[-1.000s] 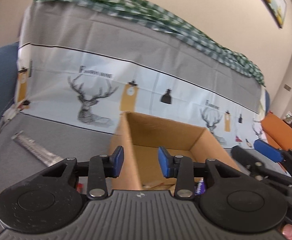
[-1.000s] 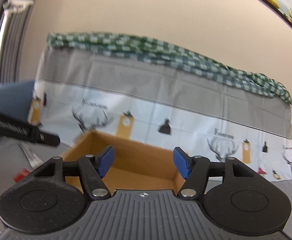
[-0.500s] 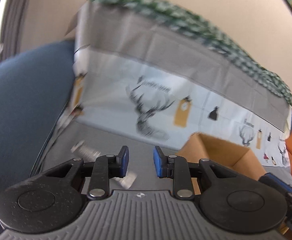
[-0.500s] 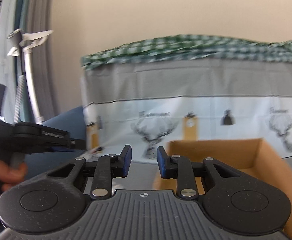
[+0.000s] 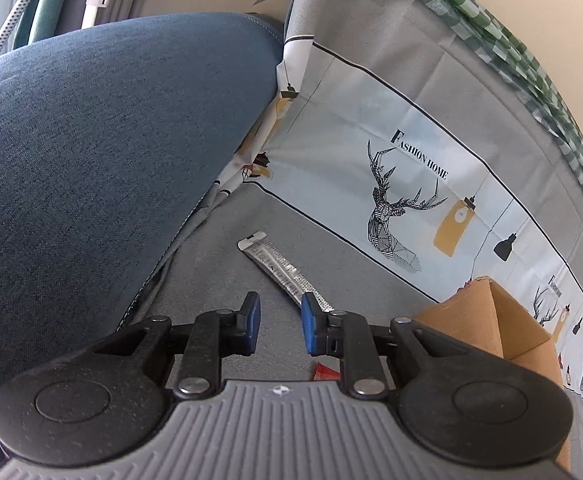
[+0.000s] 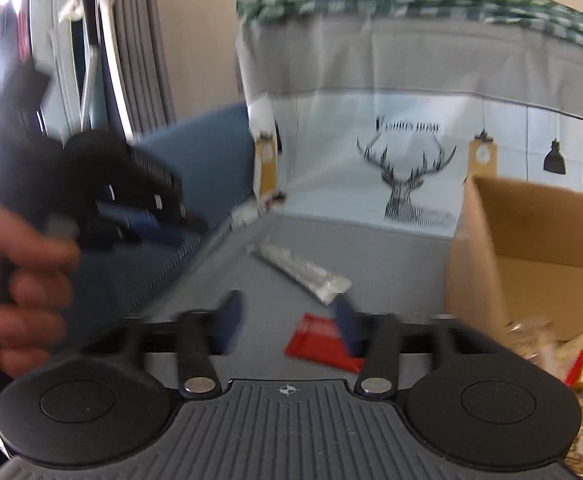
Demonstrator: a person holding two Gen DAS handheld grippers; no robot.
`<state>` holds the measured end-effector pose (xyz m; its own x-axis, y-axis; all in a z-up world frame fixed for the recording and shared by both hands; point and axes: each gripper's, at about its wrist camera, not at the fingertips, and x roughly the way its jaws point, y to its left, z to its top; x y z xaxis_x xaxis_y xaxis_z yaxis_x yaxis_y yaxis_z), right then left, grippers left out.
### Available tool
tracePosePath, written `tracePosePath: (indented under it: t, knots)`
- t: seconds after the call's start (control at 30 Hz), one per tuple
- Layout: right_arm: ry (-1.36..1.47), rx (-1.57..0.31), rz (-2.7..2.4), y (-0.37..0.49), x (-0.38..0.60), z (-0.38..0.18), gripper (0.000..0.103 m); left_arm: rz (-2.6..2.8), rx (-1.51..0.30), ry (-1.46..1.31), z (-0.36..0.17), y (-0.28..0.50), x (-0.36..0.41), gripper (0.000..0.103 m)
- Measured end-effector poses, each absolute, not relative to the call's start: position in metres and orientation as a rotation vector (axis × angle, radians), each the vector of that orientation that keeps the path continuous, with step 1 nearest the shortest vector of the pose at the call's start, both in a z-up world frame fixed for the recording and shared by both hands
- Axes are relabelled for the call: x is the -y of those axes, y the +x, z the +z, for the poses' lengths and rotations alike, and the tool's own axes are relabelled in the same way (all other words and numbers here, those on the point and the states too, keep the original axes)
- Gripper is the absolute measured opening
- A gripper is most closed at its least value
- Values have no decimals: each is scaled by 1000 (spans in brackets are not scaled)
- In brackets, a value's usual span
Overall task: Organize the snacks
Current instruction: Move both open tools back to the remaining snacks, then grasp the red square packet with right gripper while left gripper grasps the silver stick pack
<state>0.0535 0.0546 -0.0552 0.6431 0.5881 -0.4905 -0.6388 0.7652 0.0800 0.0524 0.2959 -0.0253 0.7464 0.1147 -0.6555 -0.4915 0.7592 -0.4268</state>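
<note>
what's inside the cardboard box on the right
The open brown cardboard box holds a loose heap of snack packets in its near corner, clear, white and red-and-gold wrappers. The rest of its floor looks bare; the right hand-held gripper's body covers the nearest part.

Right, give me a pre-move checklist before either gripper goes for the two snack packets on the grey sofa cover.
1. Long silver stick packet lies free on the grey cover: ok.
2. Flat red packet loose, nothing on top of it: ok.
3. Left gripper empty, jaws closing: ok.
4. Right gripper empty, jaws opening: ok.
5. Brown cardboard box open on top, with room left: ok.
6. Sharp right wrist view: not ok, blurred.
</note>
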Motion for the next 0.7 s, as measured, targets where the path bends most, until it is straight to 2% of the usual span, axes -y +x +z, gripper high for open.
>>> tracePosePath:
  t: [0.03, 0.27, 0.33, 0.4, 0.57, 0.63, 0.7]
  knots:
    - [-127, -523, 675, 55, -61, -61, 78, 355, -653, -623, -26, 55, -295, 23]
    - [-171, -576, 549, 86, -98, -99, 92, 359, -684, -597, -33, 64, -292, 26]
    - [-189, -625, 490, 99, -107, -113, 92, 356, -695, -606, -37, 70, -292, 32]
    - [-147, -681, 476, 112, -110, -122, 92, 350, -704, -618, -41, 75, -293, 43]
    - [-179, -743, 454, 128, -118, -141, 92, 326, -720, -667, -55, 98, -302, 50]
    - [-170, -744, 454, 130, -118, -142, 93, 306, -738, -683, -62, 110, -306, 58]
    - [-176, -739, 466, 128, -117, -142, 88, 284, -763, -701, -69, 123, -310, 72]
